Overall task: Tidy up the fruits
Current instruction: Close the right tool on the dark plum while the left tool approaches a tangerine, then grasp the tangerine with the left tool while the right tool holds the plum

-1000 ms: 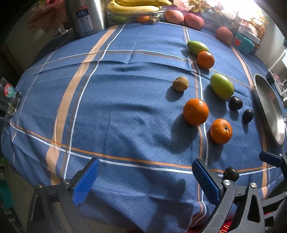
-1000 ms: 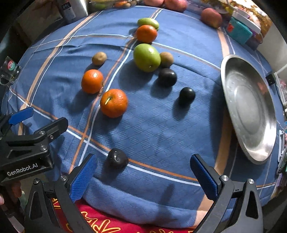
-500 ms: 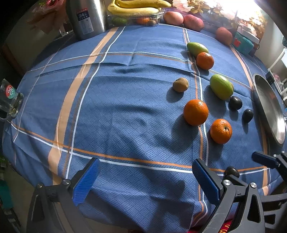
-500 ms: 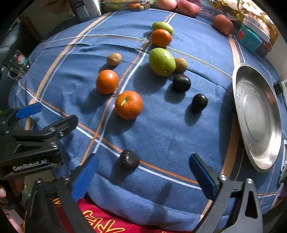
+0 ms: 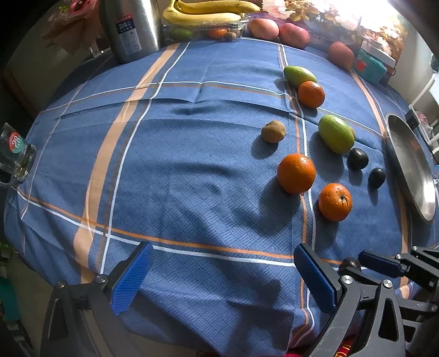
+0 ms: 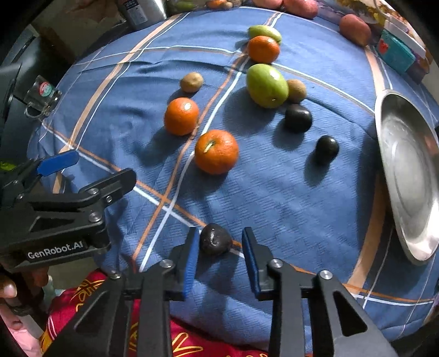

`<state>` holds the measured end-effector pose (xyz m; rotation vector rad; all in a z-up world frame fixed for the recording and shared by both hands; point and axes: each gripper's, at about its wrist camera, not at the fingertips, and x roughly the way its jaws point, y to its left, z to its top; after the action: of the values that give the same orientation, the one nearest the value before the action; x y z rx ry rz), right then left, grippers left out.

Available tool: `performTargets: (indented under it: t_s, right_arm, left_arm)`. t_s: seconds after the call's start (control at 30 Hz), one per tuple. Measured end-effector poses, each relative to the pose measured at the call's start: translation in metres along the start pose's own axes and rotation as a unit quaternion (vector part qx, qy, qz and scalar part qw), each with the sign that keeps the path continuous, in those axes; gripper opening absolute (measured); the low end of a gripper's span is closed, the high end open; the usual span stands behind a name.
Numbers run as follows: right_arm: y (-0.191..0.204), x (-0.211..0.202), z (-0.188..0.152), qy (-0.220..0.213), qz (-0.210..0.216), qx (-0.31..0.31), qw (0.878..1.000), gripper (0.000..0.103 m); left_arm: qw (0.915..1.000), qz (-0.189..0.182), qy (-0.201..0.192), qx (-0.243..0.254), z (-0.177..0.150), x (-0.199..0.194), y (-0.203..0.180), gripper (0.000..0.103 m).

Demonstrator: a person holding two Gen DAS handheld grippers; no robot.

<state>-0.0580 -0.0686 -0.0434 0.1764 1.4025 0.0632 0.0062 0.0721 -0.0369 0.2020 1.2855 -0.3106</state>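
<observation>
Loose fruits lie on a blue checked tablecloth (image 5: 170, 170). A dark plum (image 6: 215, 240) sits near the front edge, between the blue pads of my right gripper (image 6: 221, 247), whose jaws are partly closed around it, with small gaps on both sides. The same plum (image 5: 349, 265) peeks out behind my left gripper's right finger. My left gripper (image 5: 222, 270) is wide open and empty over the front of the cloth. Oranges (image 6: 216, 151) (image 6: 181, 116), a green mango (image 6: 267, 85) and two more dark plums (image 6: 326, 148) (image 6: 297, 118) lie further in.
A steel plate (image 6: 406, 175) sits at the right edge of the table. Kiwis (image 6: 191, 81), another orange (image 6: 263, 49) and a second mango (image 5: 299, 74) lie farther back. A steel flask (image 5: 130, 27), bananas (image 5: 205, 12), apples (image 5: 293, 34) and a teal box (image 5: 370, 67) line the far edge. A glass mug (image 5: 15, 153) stands at the left.
My right gripper has moved forward to the near plum and its jaws have narrowed around it. My left gripper has stayed nearly still and open.
</observation>
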Motion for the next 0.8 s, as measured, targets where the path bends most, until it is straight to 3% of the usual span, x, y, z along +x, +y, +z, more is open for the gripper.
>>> performTargets:
  t_s: [0.23, 0.37, 0.5, 0.7, 0.77, 0.8]
  right_arm:
    - [0.005, 0.001, 0.003, -0.006, 0.011, -0.01, 1.0, 0.024]
    - [-0.002, -0.009, 0.006, -0.031, 0.025, 0.005, 0.999, 0.024]
    - [-0.015, -0.021, 0.014, -0.063, 0.013, 0.037, 0.997, 0.024]
    - [-0.038, -0.038, 0.027, -0.101, -0.018, 0.081, 0.991, 0.024]
    - [-0.045, -0.043, 0.032, -0.111, -0.023, 0.093, 0.989, 0.024]
    - [-0.049, -0.045, 0.036, -0.116, -0.022, 0.1, 0.988, 0.024]
  left_arm:
    - [0.9998, -0.007, -0.012, -0.012, 0.009, -0.005, -0.001, 0.103]
    - [0.999, -0.016, -0.031, -0.029, 0.02, -0.012, -0.002, 0.103]
    - [0.9978, -0.009, -0.06, -0.027, 0.028, -0.016, -0.009, 0.103]
    - [0.9989, -0.04, -0.021, -0.013, 0.04, -0.007, -0.033, 0.103]
    - [0.9991, -0.042, -0.012, -0.004, 0.042, -0.004, -0.043, 0.1]
    - [0.9989, -0.046, -0.008, -0.002, 0.042, -0.002, -0.046, 0.094]
